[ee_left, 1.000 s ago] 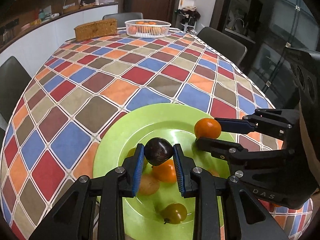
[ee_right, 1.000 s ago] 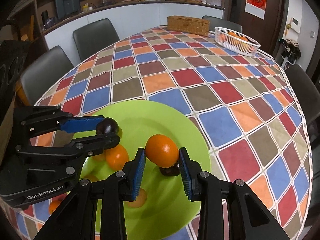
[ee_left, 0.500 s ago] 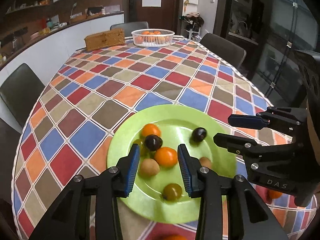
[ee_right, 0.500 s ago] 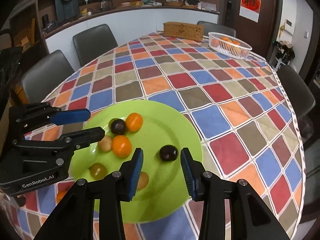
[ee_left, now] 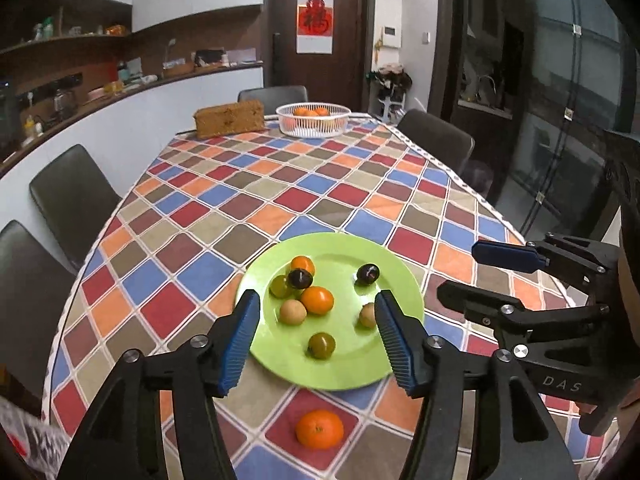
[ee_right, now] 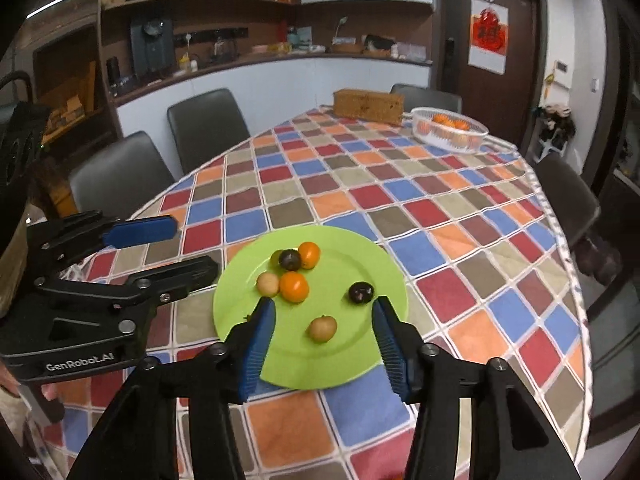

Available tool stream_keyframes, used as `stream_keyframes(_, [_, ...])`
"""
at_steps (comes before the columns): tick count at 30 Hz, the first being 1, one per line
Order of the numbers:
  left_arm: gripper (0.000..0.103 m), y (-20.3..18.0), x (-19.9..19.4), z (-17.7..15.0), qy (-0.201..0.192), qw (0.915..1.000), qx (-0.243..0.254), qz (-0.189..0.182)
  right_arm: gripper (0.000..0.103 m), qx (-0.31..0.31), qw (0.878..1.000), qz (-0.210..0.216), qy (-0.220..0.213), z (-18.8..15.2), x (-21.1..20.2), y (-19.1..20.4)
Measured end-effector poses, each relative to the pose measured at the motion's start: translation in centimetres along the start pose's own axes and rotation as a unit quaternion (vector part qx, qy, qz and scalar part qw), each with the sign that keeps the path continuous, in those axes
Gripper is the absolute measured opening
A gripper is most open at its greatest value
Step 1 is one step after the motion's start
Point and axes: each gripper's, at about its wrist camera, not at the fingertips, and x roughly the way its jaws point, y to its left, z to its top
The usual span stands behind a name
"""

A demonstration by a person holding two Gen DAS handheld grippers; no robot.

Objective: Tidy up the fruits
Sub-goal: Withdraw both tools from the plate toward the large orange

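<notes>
Small round orange, dark purple, tan and olive fruits are gathered on a round lime-green plate on the chequered tablecloth; the left gripper and right gripper are held above, jaws just spread, nothing pinched

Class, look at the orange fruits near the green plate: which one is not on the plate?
The mandarin lying on the tablecloth, just off the green plate's near rim. The other two orange fruits sit on the plate.
</notes>
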Motion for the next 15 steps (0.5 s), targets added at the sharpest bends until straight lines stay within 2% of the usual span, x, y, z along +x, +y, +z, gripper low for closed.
stream_keyframes(3, [0.067, -0.5, -1.6, -1.1, -0.009, 0.9999, -0.001, 0.007, 0.052, -0.001, 1.000, -0.016, -0.014, -1.0, -1.9, 0.7])
stream_keyframes(6, [0.075, -1.0, -3.0, -2.4, -0.015, 0.9998, -0.001, 0.012, 0.066, 0.014, 0.999, -0.029, -0.025, -2.0, -3.5, 0.8])
stream_keyframes(10, [0.080, -1.6, -4.2, -4.2, -0.015, 0.9996, -0.004, 0.025, 0.072, 0.037, 0.997, -0.055, -0.036, -3.8, -5.3, 0.6])
stream_keyframes(15, [0.084, -1.8, -4.7, -5.9, -0.009, 0.9992, -0.011, 0.037, 0.075, 0.058, 0.995, -0.076, -0.029, -5.8, -6.2, 0.4])
